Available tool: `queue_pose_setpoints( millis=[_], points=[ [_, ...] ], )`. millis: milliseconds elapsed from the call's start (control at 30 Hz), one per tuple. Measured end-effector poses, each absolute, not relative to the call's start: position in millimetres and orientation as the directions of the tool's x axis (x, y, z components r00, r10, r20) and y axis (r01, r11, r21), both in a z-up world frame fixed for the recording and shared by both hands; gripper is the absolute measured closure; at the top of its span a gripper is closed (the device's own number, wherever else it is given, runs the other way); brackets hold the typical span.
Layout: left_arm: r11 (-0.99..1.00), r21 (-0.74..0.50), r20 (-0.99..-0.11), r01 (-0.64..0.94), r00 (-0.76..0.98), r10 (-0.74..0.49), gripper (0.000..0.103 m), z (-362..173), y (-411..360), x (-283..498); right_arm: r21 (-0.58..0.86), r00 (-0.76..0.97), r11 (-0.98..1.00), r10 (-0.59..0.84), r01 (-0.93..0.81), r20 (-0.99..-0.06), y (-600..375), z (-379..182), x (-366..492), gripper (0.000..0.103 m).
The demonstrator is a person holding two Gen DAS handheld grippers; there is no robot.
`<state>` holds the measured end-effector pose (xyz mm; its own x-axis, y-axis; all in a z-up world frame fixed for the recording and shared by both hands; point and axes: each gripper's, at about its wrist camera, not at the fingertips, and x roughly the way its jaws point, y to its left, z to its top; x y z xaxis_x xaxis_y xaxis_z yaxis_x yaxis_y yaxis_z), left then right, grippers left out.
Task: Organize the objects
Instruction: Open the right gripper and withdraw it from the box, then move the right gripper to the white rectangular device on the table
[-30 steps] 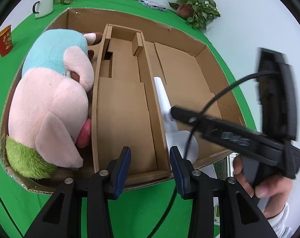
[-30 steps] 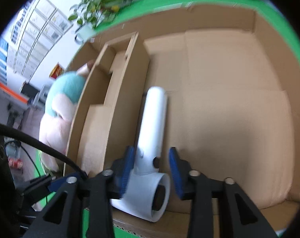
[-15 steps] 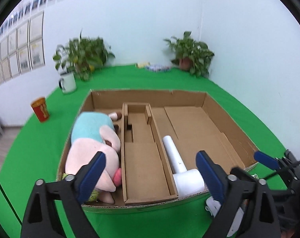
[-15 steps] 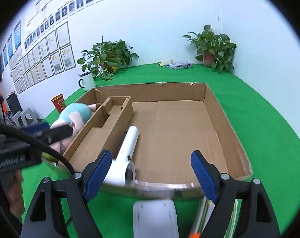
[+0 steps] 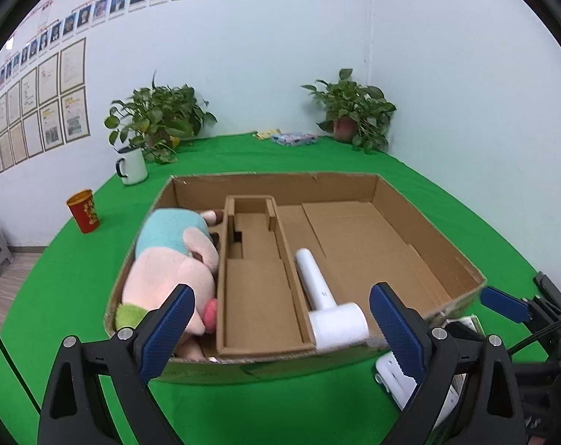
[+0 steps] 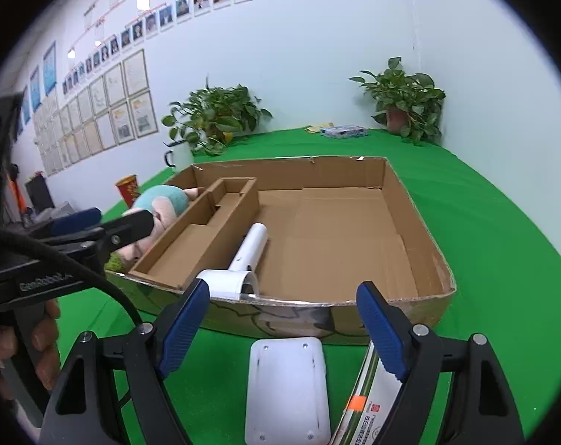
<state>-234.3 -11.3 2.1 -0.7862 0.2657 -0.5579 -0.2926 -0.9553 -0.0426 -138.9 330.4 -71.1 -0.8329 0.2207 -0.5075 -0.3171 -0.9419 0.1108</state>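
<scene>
Status from my end: cardboard box (image 5: 428,244) partly loaded. Plush toy (image 5: 169,263) fills the left compartment, at 9 o'clock from the box centre. White hair dryer (image 5: 328,307) lies in the big right compartment, tight along the cardboard insert (image 5: 258,289), nozzle at the near wall. I'd call those two placed.

Left to do, by my read: white flat device (image 6: 286,389) and a printed packet (image 6: 369,396) sit on the green cloth (image 6: 484,259) outside the box, just short of its near wall, at 6 o'clock.

Left gripper (image 5: 280,333) is spread wide with nothing between the jaws, which are just beginning to close. Right gripper (image 6: 282,330) has jaws closing, nothing pinched; white device lies below the gap, packet under the right finger.

Room: right compartment is mostly bare from 12 to 3 o'clock, plenty of space. Near wall is the edge to clear on any lift-in. The two grippers are close side by side; watch the cable (image 6: 76,270) at 9 o'clock in the right view.
</scene>
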Motion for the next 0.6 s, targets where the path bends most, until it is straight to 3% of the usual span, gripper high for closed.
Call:
queue_pose_setpoints(
  millis=[67, 100, 133, 167, 200, 233, 267, 300, 333, 367, 600],
  points=[
    [-0.959, -0.048, -0.559, -0.280, -0.788, 0.259, 0.037, -3.1, -12.5, -230.9, 0.091, -0.830, -0.939, 0.245, -0.332, -0.500, 329.6, -69.7, -133.4, 0.058],
    [-0.960, -0.055, -0.569, -0.274, -0.782, 0.255, 0.066, -5.5, -13.5, -230.8, 0.093, -0.831, -0.938, 0.248, -0.335, -0.498, 328.8, -69.4, -130.5, 0.060],
    [-0.958, -0.080, -0.588, -0.277, -0.763, 0.270, 0.083, -9.6, -15.9, -232.4, 0.106, -0.837, -0.938, 0.238, -0.329, -0.494, 330.0, -68.4, -127.0, 0.060],
    [-0.953, -0.105, -0.599, -0.284, -0.747, 0.289, 0.084, -12.4, -18.5, -233.7, 0.114, -0.841, -0.939, 0.231, -0.324, -0.489, 330.4, -68.1, -124.2, 0.060],
    [-0.950, -0.121, -0.603, -0.288, -0.739, 0.301, 0.084, -15.8, -20.8, -232.6, 0.119, -0.844, -0.940, 0.224, -0.319, -0.486, 330.5, -68.2, -121.4, 0.051],
    [-0.952, -0.113, -0.603, -0.284, -0.742, 0.292, 0.081, -17.9, -21.0, -230.6, 0.121, -0.845, -0.942, 0.217, -0.312, -0.489, 330.3, -68.7, -119.9, 0.039],
    [-0.955, -0.098, -0.603, -0.280, -0.747, 0.281, 0.077, -19.9, -20.9, -228.4, 0.123, -0.845, -0.947, 0.202, -0.298, -0.495, 329.7, -69.9, -118.6, 0.017],
    [-0.959, -0.076, -0.607, -0.271, -0.751, 0.260, 0.050, -23.0, -20.4, -226.0, 0.122, -0.846, -0.951, 0.189, -0.284, -0.498, 328.2, -71.7, -117.0, 0.012],
    [-0.963, -0.071, -0.608, -0.261, -0.753, 0.249, 0.011, -25.3, -20.7, -224.1, 0.115, -0.843, -0.956, 0.176, -0.269, -0.509, 326.0, -74.7, -115.9, 0.012],
    [-0.965, -0.080, -0.600, -0.251, -0.761, 0.248, 0.001, -27.4, -23.1, -220.9, 0.112, -0.838, -0.960, 0.163, -0.257, -0.521, 323.8, -78.3, -115.6, 0.012],
    [-0.956, -0.163, -0.634, -0.242, -0.717, 0.290, 0.001, -46.5, -37.5, -216.4, 0.178, -0.812, -0.979, -0.021, -0.102, -0.583, 297.2, -101.6, -118.3, 0.012]
  ],
)
